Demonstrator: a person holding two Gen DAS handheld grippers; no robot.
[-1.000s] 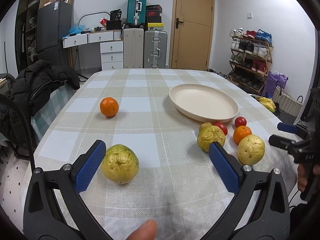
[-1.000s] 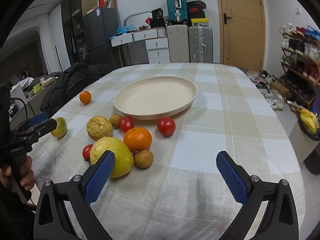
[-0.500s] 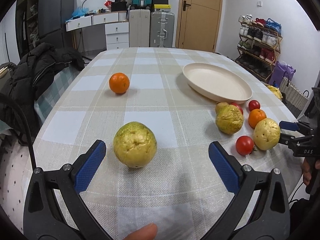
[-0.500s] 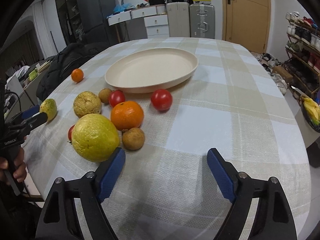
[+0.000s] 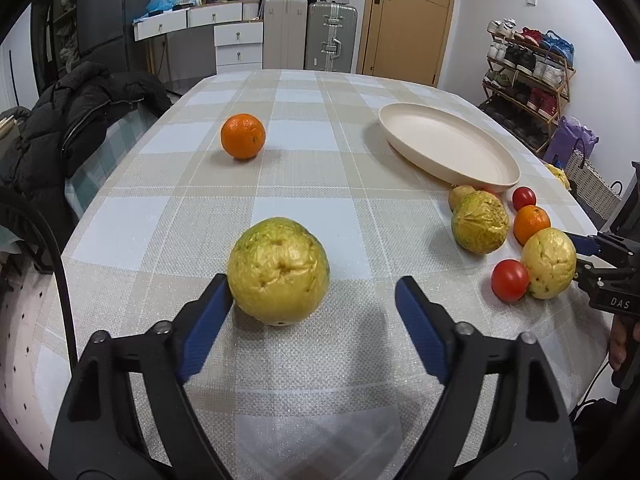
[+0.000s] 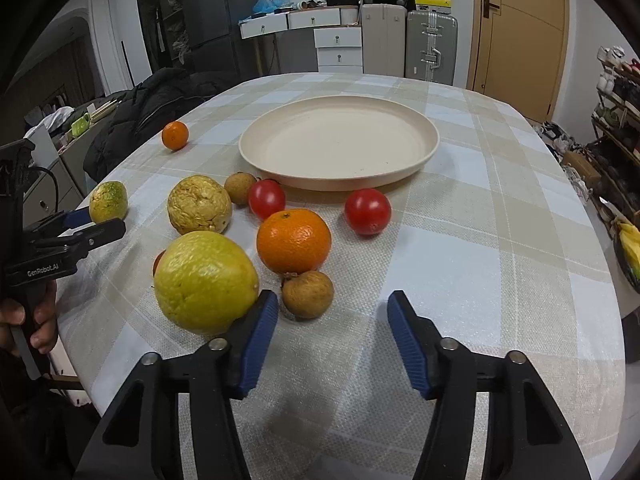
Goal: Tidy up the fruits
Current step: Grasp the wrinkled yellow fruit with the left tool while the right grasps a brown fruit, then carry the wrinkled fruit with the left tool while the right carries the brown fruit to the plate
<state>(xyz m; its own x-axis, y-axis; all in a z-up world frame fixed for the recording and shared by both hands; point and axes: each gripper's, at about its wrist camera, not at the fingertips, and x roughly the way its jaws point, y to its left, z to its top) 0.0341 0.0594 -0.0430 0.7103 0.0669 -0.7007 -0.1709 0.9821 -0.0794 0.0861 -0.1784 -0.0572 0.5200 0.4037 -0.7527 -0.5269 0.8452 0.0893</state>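
1. The worktop (image 5: 304,168) is covered by a woven cloth with beige and pale blue checks.
2. A round cream plate (image 6: 340,144) with a low smooth rim is seen at the far side, with nothing on it.
3. A wrinkled yellow-green fruit (image 5: 279,270) is placed alone near the front edge. The left gripper (image 5: 314,308) has just been closing; its blue ribbed fingers (image 5: 208,324) are set partly open, the left one touching or almost touching this fruit, the other well apart from it.
4. A glossy small orange (image 5: 243,136) is seen farther back, apart from the rest.
5. In the right wrist view, a large smooth yellow fruit (image 6: 206,282) is found just beside the left finger of the right gripper (image 6: 332,332), outside the gap. These fingers have just been closing too, and nothing is held between them.
6. A dimpled orange (image 6: 294,240) and a small brown rough fruit (image 6: 308,294) are crowded close by, with a wrinkled pale fruit (image 6: 199,204) and two shiny red tomatoes (image 6: 367,211) behind them.
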